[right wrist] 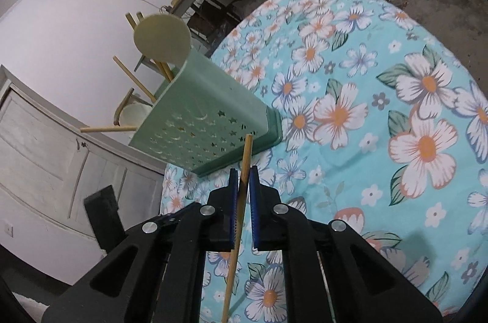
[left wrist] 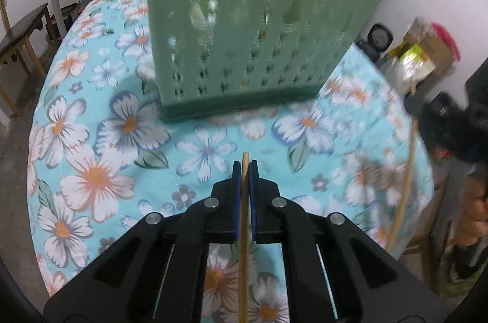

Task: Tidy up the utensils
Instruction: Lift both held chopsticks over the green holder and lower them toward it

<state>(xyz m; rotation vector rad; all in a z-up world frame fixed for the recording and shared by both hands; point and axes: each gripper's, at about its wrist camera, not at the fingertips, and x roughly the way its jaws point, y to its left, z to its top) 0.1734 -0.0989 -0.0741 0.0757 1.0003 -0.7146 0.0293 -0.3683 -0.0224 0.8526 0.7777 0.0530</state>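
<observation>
**Both grippers loaded; chopsticks not yet in the holder**

Left gripper [left wrist: 245,167], lower centre of its frame: jaws closed tight on a chopstick [left wrist: 244,246], whose tip pokes out just past the pads. The stick runs back under the body toward the bottom edge.

Right gripper [right wrist: 243,173], lower centre of its frame: jaws likewise clamped on a second chopstick [right wrist: 241,195], which angles up toward the holder and down to the bottom edge.

The green holder [left wrist: 250,27] stands on the floral cloth [left wrist: 91,170], upper centre in the left view, centre left in the right view. It already carries several sticks and a pale round-headed utensil [right wrist: 162,40]. A blurred stick at the right edge of the left view is probably the right gripper's load, though the smear prevents certainty.

Step in hand, by judgement: carrying after pickup. Next move calls for raising each stick above the holder's rim, turning it near upright, aligning with an open compartment, then releasing.
</observation>
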